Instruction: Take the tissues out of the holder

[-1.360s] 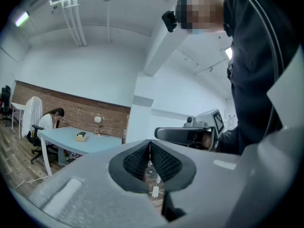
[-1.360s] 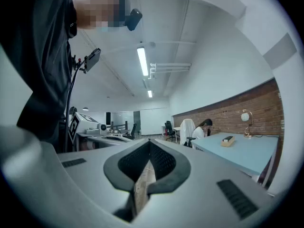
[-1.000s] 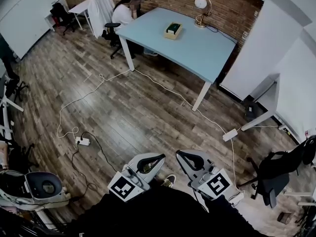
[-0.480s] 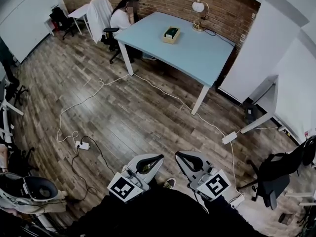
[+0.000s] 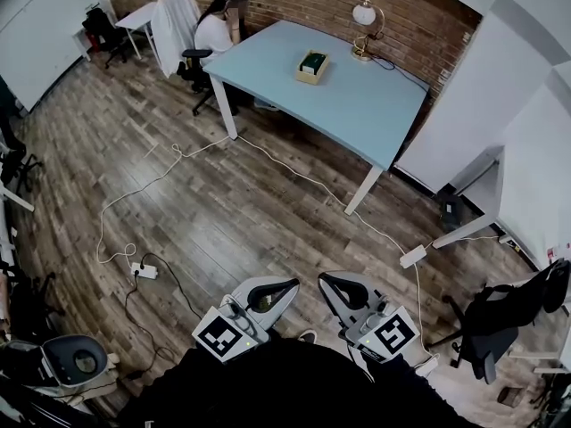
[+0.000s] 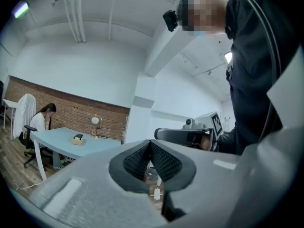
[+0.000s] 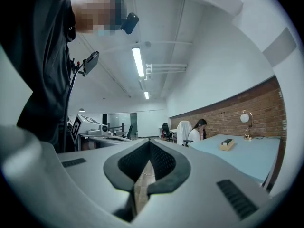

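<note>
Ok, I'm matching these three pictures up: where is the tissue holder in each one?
Head view: holder at upper middle, on the blue table.
Left gripper view: holder at the left, small, on that table.
Right gripper view: holder right of middle, on that table.
Shared landmark: the globe lamp by the brick wall, close to the holder in every view.

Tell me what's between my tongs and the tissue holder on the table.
Head view: wooden floor crossed by a white cable, then blue tabletop up to the tissue holder.
</note>
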Demonstrator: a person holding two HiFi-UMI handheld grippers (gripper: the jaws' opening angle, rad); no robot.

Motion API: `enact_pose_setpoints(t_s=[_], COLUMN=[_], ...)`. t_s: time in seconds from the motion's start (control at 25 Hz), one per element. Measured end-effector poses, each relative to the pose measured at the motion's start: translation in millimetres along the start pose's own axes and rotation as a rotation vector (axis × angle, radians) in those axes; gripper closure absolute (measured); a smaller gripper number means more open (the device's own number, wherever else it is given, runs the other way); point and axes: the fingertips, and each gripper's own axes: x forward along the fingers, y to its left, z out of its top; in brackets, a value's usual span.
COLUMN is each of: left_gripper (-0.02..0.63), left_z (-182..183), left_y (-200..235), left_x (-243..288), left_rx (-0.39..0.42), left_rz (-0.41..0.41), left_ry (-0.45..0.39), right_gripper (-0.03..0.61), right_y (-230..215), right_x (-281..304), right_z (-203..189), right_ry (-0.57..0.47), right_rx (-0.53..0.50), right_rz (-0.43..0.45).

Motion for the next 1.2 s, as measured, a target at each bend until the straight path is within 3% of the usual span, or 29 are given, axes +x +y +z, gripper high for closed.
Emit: enact_pose_setpoints(t_s=[0.64,0.88,1.2], left_gripper=[0.606,0.606,0.606], left_z=[26,29,31], left_y=[151,189,225], left_x=[-5,-6,28], left_rx=[-0.012,0.012,-0.018], left_rz=[-0.045,-0.048,-0.042], left_ry=[0.008,0.009,0.016], right_gripper=[0.574,0.574,0.574], right_y=[-50,-63,-109], right_x=[137,167,185], right_z=[9,6,4], right_ry=[0.014,0.024,0.029], right_rx=[0.0,0.009,0.024], right_rz=[-0.03,-0.046,-0.047])
